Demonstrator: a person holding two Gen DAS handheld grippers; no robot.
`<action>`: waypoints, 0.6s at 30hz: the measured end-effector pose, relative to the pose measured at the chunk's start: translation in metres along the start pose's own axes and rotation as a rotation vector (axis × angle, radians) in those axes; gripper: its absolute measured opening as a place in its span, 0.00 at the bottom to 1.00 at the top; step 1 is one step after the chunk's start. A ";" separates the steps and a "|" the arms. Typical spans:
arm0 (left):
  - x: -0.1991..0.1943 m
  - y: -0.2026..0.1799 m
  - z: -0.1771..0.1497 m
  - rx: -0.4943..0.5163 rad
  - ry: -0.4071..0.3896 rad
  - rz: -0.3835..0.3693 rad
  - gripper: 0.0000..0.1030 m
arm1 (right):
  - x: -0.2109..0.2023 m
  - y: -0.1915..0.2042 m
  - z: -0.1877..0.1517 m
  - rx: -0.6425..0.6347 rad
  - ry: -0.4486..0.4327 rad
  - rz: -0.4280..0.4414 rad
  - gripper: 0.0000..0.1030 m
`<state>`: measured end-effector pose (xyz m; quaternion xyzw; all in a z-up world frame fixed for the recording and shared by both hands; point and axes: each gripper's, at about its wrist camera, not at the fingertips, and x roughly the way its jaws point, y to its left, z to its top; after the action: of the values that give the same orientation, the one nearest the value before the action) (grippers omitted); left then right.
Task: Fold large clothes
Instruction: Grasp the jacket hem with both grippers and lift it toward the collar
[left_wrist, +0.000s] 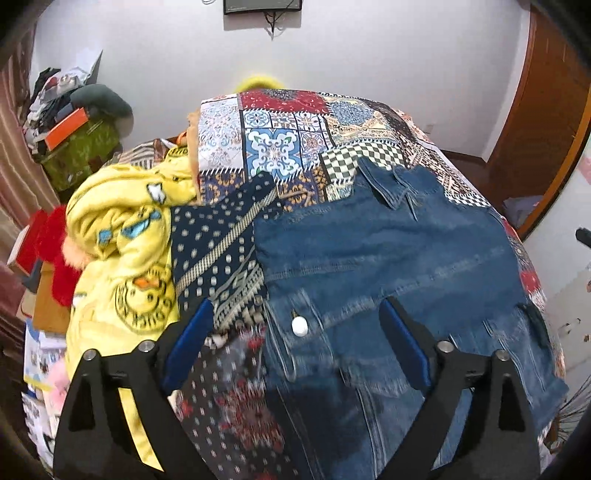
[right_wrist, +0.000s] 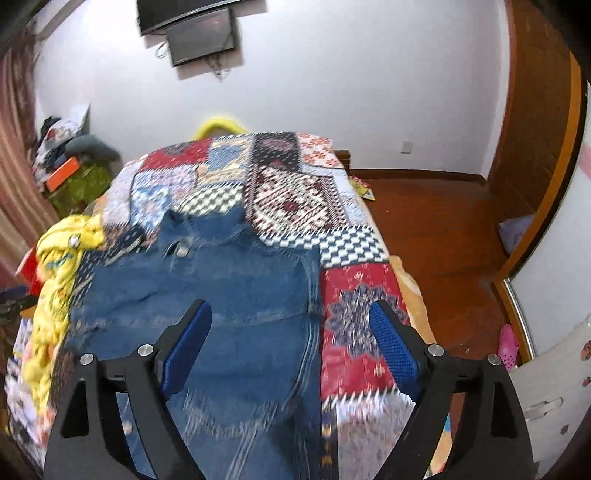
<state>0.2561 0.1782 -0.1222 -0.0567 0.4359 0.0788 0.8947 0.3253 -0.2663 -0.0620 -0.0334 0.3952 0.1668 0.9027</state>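
Observation:
A blue denim jacket (left_wrist: 388, 258) lies spread on a bed with a patchwork cover (left_wrist: 280, 136), collar toward the far end. A white button (left_wrist: 299, 326) shows on its near left part. My left gripper (left_wrist: 295, 314) is open and empty, just above the jacket's near left edge. In the right wrist view the jacket (right_wrist: 229, 280) lies left of centre on the cover (right_wrist: 354, 295). My right gripper (right_wrist: 291, 314) is open and empty, hovering over the jacket's right edge.
A yellow fleece garment (left_wrist: 122, 240) is bunched at the bed's left side, also seen in the right wrist view (right_wrist: 62, 258). Boxes and clutter (left_wrist: 70, 129) stand at the far left. Wooden floor (right_wrist: 443, 229) and a wardrobe (right_wrist: 535, 129) lie right of the bed.

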 end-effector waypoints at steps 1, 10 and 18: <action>-0.003 0.001 -0.007 -0.010 0.005 -0.010 0.91 | -0.002 0.002 -0.005 -0.010 0.005 -0.001 0.83; 0.001 0.023 -0.089 -0.192 0.117 -0.102 0.91 | -0.008 0.002 -0.081 -0.024 0.122 0.026 0.83; 0.037 0.035 -0.167 -0.407 0.322 -0.263 0.91 | 0.006 -0.009 -0.145 0.086 0.271 0.081 0.83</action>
<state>0.1434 0.1876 -0.2552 -0.3028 0.5367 0.0380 0.7866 0.2302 -0.3009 -0.1662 -0.0010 0.5214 0.1801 0.8341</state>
